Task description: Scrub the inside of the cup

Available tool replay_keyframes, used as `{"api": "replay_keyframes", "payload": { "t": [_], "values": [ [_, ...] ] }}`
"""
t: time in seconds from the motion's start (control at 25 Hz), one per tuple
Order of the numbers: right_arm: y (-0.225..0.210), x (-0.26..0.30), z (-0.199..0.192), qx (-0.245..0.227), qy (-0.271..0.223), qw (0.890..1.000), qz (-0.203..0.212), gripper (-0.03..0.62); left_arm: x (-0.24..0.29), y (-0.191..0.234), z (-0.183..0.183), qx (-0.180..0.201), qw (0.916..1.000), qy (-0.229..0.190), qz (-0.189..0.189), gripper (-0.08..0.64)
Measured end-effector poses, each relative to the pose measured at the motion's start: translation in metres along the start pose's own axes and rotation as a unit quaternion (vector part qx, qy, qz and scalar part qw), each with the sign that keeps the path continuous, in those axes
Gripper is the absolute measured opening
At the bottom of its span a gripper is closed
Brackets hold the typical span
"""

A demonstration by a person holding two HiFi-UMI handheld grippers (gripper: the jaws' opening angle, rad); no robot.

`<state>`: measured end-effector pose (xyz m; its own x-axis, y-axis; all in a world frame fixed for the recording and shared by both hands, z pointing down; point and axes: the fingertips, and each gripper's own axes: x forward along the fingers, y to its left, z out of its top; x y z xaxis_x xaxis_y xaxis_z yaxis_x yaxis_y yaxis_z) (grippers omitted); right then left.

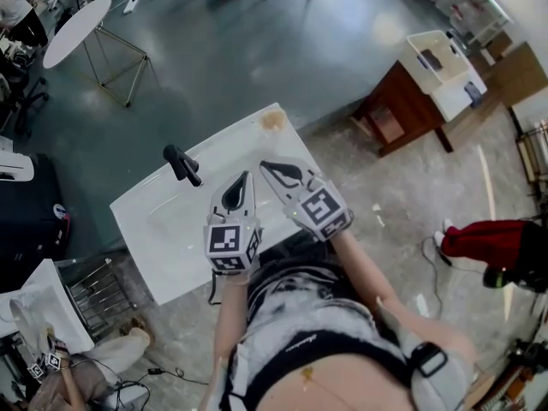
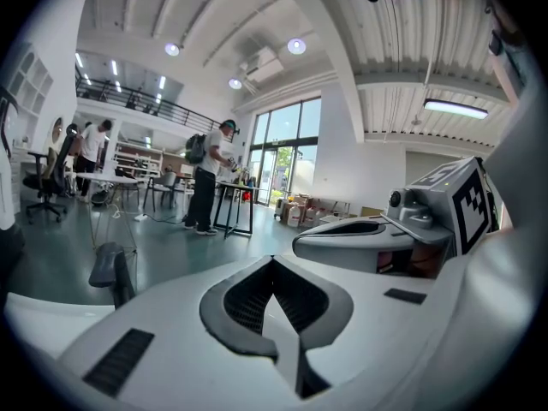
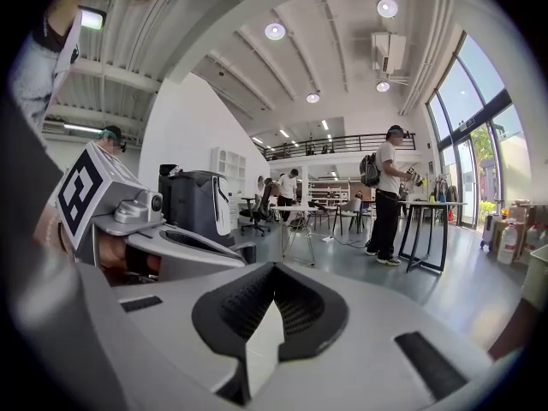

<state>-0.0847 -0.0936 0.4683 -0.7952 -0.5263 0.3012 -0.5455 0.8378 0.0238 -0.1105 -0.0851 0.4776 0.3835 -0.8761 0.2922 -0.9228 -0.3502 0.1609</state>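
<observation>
The left gripper [image 1: 244, 180] has its jaws pressed together with nothing between them; the right gripper [image 1: 267, 167], just beside it, is likewise closed and empty; both hang above the white basin [image 1: 163, 229], tips toward its far edge; a black faucet [image 1: 182, 164] stands to their left; a small tan thing [image 1: 274, 120] sits at the basin's far corner, too small to tell whether it is the cup.

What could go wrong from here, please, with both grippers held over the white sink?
Left gripper and right gripper are shut and empty, holding no cup or scrubber. The black faucet stands close to the left gripper and could be knocked. The tan item sits on the sink, at its far corner; a nudge might push it off.
</observation>
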Motion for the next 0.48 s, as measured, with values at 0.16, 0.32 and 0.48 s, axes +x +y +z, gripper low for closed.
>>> {"api": "replay_keyframes", "payload": {
  "t": [0.16, 0.32, 0.48],
  "values": [
    [0.010, 0.005, 0.006, 0.011, -0.007, 1.000, -0.007, 0.003, -0.012, 0.004, 0.001, 0.005, 1.0000, -0.003, -0.008, 0.011],
    [0.020, 0.004, 0.006, 0.002, -0.006, 1.000, -0.025, 0.003, -0.025, 0.009, -0.001, 0.013, 0.9997, -0.011, -0.017, 0.011],
    [0.036, 0.002, -0.001, 0.007, -0.004, 1.000, -0.020, 0.003, -0.034, 0.013, -0.006, 0.022, 0.9994, -0.013, -0.022, 0.011]
  ]
}}
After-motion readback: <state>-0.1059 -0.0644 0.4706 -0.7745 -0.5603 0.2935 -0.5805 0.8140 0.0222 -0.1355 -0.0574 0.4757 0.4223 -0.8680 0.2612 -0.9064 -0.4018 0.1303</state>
